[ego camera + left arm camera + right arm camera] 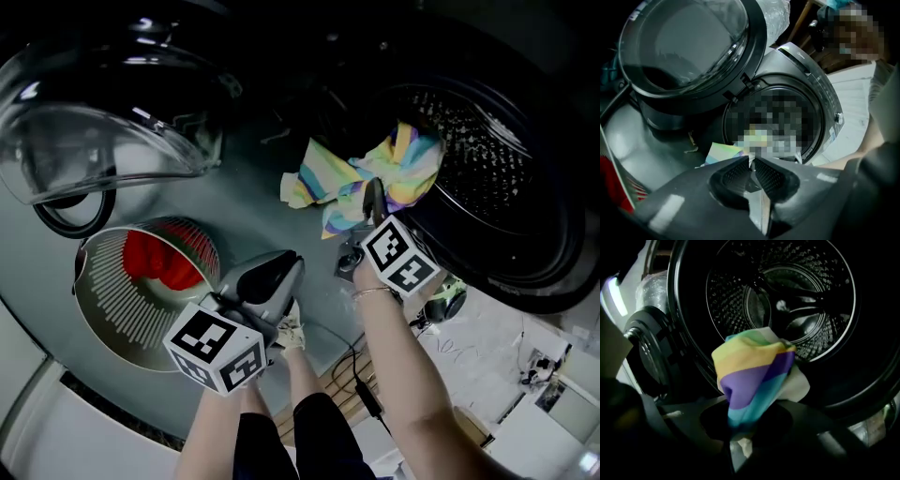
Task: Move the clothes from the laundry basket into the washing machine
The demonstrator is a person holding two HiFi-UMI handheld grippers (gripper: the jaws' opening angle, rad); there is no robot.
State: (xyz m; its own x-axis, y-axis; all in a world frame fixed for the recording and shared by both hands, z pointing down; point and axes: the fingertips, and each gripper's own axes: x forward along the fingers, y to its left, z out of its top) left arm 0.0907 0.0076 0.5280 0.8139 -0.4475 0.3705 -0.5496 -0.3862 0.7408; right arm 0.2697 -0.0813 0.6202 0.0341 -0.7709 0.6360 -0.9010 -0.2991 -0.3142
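– At the mouth of the washing machine [562, 234], what hangs there?
– 1 stripy cloth [375, 178], half out over the rim. The right claw [373, 199] is pinched tight on it.
– And the left claw [286, 270]?
– Its 2 jaws are closed together, with nothing in them. It is near the basket [112, 328].
– What is in the basket?
– 1 red cloth [164, 262]. The round door [103, 112] stands open.
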